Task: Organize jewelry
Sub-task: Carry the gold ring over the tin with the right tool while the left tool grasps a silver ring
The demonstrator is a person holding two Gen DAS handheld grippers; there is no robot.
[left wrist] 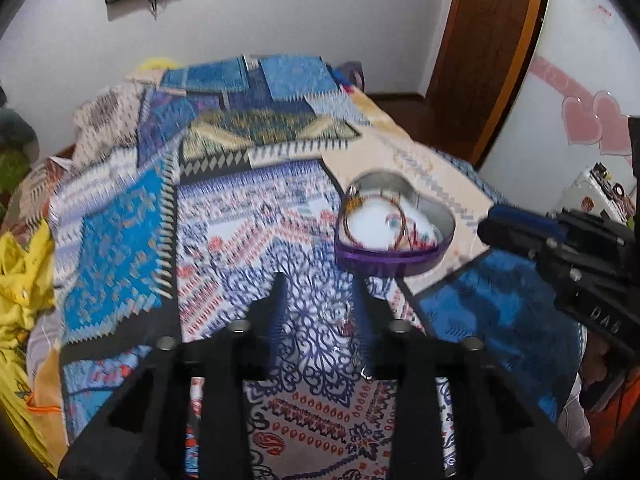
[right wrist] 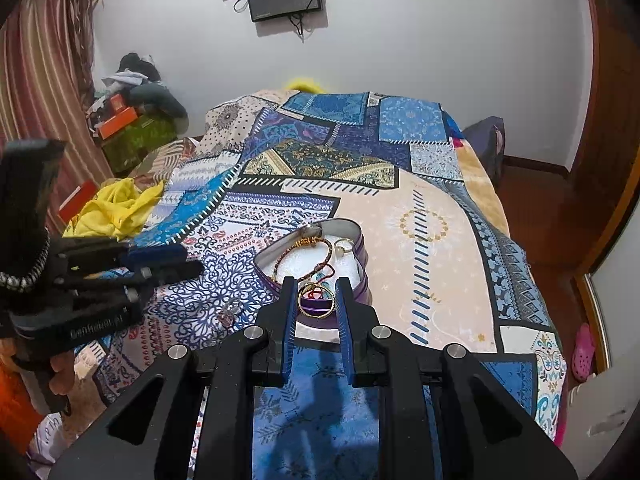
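Observation:
A purple heart-shaped tin (right wrist: 362,252) sits on the patterned bedspread and holds bangles and a ring on a white lining; it also shows in the left wrist view (left wrist: 394,262). My right gripper (right wrist: 316,304) is at the tin's near rim, shut on a gold bangle (right wrist: 316,312) held between its blue pads. My left gripper (left wrist: 320,312) is open above the bedspread, left of and nearer than the tin. A small silvery jewelry piece (left wrist: 346,322) lies on the cloth between the left fingers, also seen in the right wrist view (right wrist: 229,311).
The bed (right wrist: 436,216) fills the middle of both views, with its right edge dropping to a brown floor. Yellow cloth (right wrist: 116,204) and cluttered boxes (right wrist: 124,120) lie to the left. A door (left wrist: 484,52) and a white cabinet stand at the right.

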